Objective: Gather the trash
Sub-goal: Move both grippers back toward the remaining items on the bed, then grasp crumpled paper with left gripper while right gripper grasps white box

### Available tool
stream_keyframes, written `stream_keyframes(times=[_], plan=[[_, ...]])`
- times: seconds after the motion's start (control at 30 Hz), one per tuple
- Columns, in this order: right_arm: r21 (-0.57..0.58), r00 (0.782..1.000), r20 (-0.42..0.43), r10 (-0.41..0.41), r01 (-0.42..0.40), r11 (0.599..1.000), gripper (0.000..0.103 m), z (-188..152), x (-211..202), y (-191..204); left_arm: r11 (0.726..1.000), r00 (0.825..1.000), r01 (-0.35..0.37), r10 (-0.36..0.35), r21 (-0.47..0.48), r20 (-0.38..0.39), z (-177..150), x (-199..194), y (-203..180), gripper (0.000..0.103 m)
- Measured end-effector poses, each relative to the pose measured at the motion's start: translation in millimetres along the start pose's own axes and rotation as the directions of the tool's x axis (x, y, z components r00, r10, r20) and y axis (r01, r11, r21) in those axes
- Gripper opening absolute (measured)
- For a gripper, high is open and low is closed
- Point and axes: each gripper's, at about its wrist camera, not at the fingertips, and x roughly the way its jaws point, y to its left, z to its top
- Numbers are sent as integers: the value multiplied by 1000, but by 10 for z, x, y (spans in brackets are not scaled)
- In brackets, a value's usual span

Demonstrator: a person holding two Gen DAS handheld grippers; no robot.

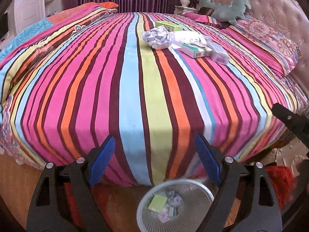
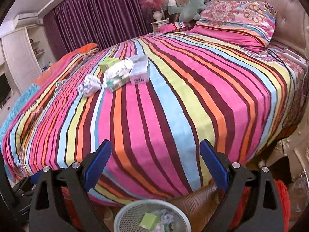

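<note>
Left gripper (image 1: 154, 150) and right gripper (image 2: 155, 157), jaws spread and empty, above the white mesh wastebasket (image 1: 202, 195). Remaining trash, a crumpled white paper ball (image 1: 157, 38) and small cardboard boxes (image 1: 195, 50), lies far ahead on the striped bed (image 1: 135, 96), right of the left jaws' axis, left of the right's.

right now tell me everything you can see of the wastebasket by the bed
The wastebasket is a round, pale grey mesh bin with a solid rim, likely perforated metal. It stands upright and open-topped on the wooden floor at the foot of the striped bed, seemingly clear of the hanging cover. Inside lie a lime-green box, a crumpled paper ball and other scraps, filling only the bottom. Both views cut off its lower wall. Neither gripper touches it.
</note>
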Motion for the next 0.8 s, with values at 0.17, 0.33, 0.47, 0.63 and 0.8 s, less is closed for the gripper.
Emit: stream_keyframes(times=[0.17, 0.33, 0.47, 0.63, 0.8], plan=[[-21, 1000, -6, 16, -16, 1000, 88, 279, 192, 63, 1000, 1000, 2, -1, -12, 13, 416, 209, 68, 82], [-56, 1000, -11, 7, -8, 998, 88, 486, 397, 138, 1000, 1000, 0, 1, -18, 21, 809, 419, 79, 82], [-46, 1000, -25, 17, -18, 999, 88, 634, 582, 159, 1000, 999, -28, 28, 2, 19, 1114, 619, 62, 82], [-83, 1000, -24, 17, -19, 996, 88, 888, 848, 281, 999, 999, -20, 21, -26, 32, 1451, 801, 76, 82], [-130, 1000, -18, -9, 7, 992, 88, 1107, 1095, 392, 1000, 999, -23, 23, 3, 38, 1724, 993, 16, 82]])
